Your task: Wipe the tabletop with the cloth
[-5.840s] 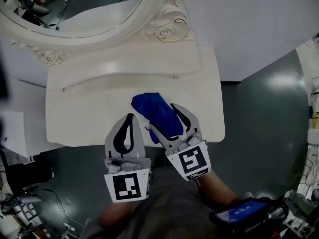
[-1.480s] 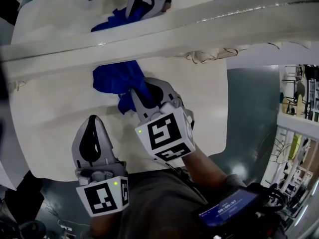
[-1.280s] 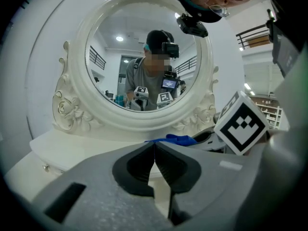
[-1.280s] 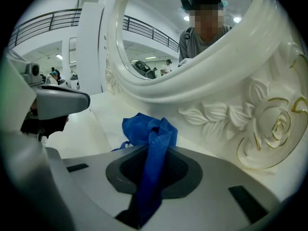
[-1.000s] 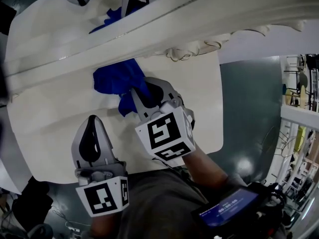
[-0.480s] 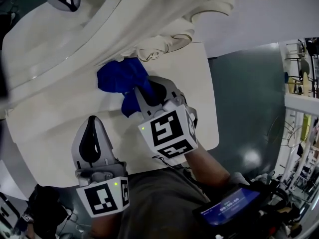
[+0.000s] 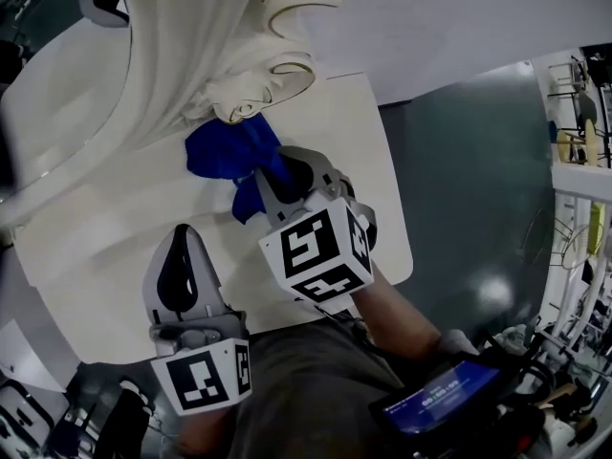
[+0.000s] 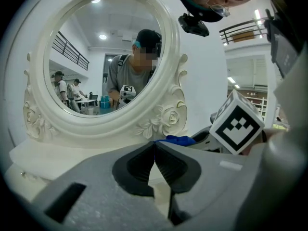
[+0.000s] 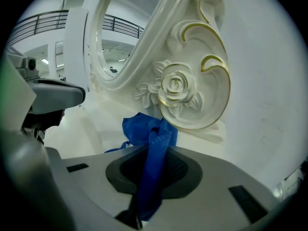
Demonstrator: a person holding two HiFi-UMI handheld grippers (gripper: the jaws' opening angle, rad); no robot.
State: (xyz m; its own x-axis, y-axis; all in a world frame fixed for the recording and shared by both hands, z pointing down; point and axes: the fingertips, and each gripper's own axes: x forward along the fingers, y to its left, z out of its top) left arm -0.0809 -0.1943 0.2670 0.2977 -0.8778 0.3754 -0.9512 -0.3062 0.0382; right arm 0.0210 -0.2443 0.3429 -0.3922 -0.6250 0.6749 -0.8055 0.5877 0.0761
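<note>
- The blue cloth (image 7: pixel 225 151) is clamped in the nearly closed jaws of the right gripper (image 9: pixel 153 153), beside the mirror's carved rose (image 9: pixel 175 85).
- The left gripper (image 8: pixel 155 146) is held shut, empty.

You'll find no readable words or numbers here. The white marker cube (image 7: pixel 314 254) on your right claw (image 7: pixel 260 173) and the second white marker cube (image 7: pixel 203 382) on your left claw (image 7: pixel 182 232) carry only black square code patterns. At 5 o'clock in the head view, the dark handheld device with a blue screen (image 7: pixel 449 402) shows lines too small to read.
</note>
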